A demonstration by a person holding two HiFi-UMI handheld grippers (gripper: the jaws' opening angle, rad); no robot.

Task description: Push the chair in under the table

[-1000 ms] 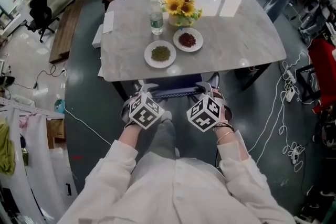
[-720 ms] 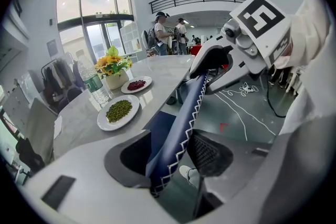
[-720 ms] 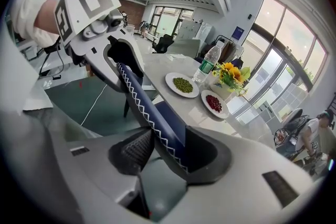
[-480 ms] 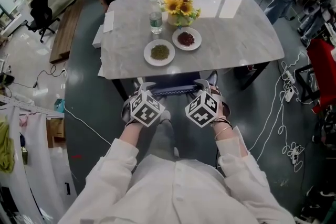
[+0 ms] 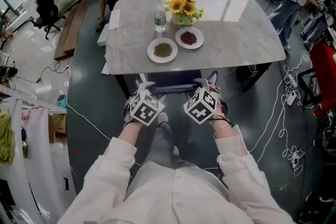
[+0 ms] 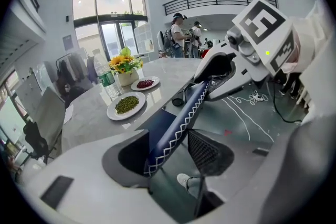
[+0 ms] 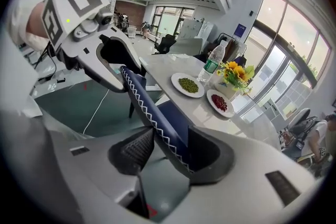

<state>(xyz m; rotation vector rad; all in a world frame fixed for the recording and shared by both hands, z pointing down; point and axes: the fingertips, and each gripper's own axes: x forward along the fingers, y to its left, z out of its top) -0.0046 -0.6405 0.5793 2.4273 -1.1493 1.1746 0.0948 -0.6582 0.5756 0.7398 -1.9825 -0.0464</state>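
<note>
Head view: my left gripper and my right gripper straddle opposite ends of the top rail of the dark-blue padded chair with white zigzag stitching, so the push goes in square. The chair is mostly under the grey marble-look table, rail just off the near edge; I'd call it nearly done. Left jaws have just been opening, rail between them, unpinched. Right jaws likewise apart round the rail. On the table: a white plate of green beans, a white plate of red bits, a clear plastic bottle, a vase of sunflowers.
</note>
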